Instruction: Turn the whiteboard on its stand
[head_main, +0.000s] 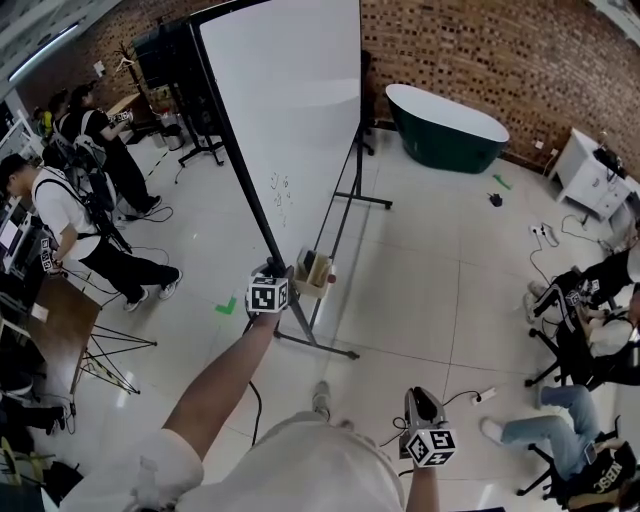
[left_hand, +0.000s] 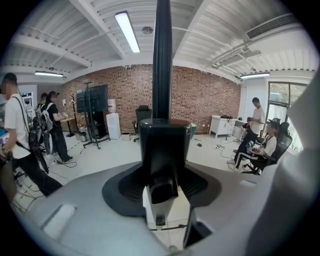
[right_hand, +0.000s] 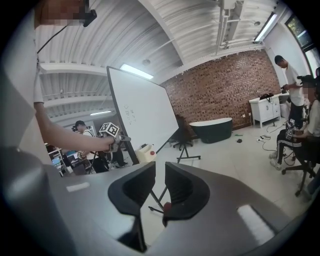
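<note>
The big whiteboard (head_main: 290, 90) stands upright in its black frame (head_main: 240, 150) on a wheeled stand (head_main: 320, 345). My left gripper (head_main: 272, 272) is at the frame's lower near corner, arm stretched out. In the left gripper view the black frame edge (left_hand: 162, 60) runs straight down into the left gripper (left_hand: 162, 150), which is shut on it. My right gripper (head_main: 420, 398) hangs low by my body, well away from the board. Its jaws stand a narrow gap apart with nothing in them. The right gripper (right_hand: 159, 172) faces the whiteboard (right_hand: 142, 110) and the left gripper (right_hand: 120, 137).
A small tray with a pale box (head_main: 312, 272) hangs on the stand. A dark green bathtub (head_main: 447, 125) sits behind the board. People stand at the left (head_main: 60, 215) and sit at the right (head_main: 590, 330). A power strip and cable (head_main: 480, 397) lie on the floor.
</note>
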